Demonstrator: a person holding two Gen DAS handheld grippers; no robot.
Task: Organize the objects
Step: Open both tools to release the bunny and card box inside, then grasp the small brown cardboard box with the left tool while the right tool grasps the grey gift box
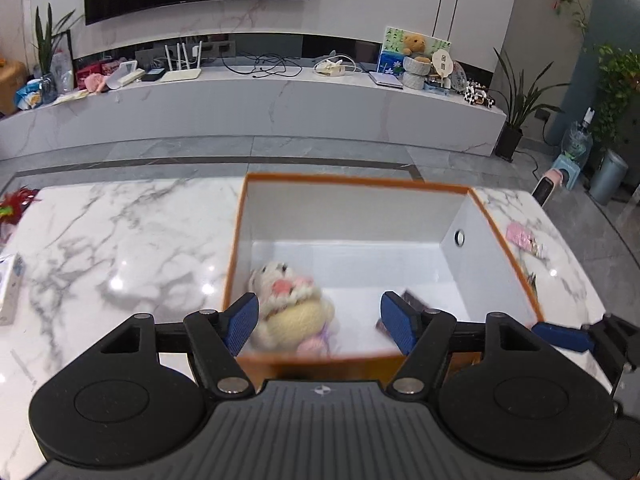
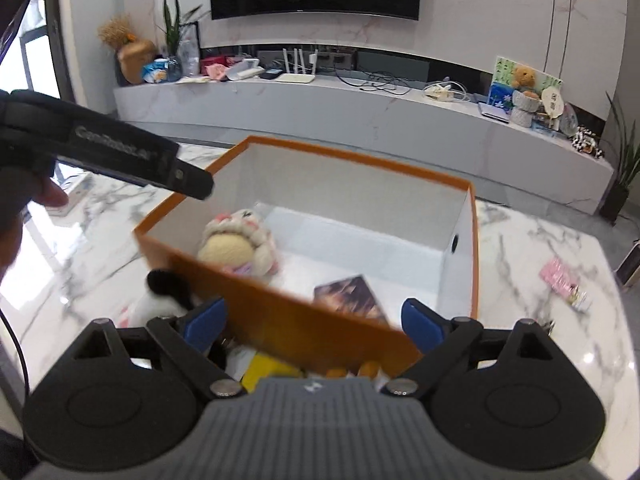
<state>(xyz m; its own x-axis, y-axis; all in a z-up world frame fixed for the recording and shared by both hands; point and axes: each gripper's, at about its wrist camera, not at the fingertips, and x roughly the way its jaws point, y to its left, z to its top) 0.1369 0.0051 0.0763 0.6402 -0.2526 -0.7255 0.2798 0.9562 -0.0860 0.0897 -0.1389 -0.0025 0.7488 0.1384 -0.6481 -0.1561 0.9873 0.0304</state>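
Note:
An orange box with a white inside stands on the marble table. In its near left corner lies a cream and pink plush toy, and a dark booklet lies flat on the box floor. My left gripper hangs open above the box's near edge. The plush shows between its blue pads, below them and untouched. My right gripper is open over the near wall of the box with nothing in it. A black and white plush sits outside that wall.
A pink packet and small bits lie on the table right of the box. Yellow and orange items sit close under the right gripper. A hand holds the left tool at the upper left. A red feathery thing lies at the table's far left.

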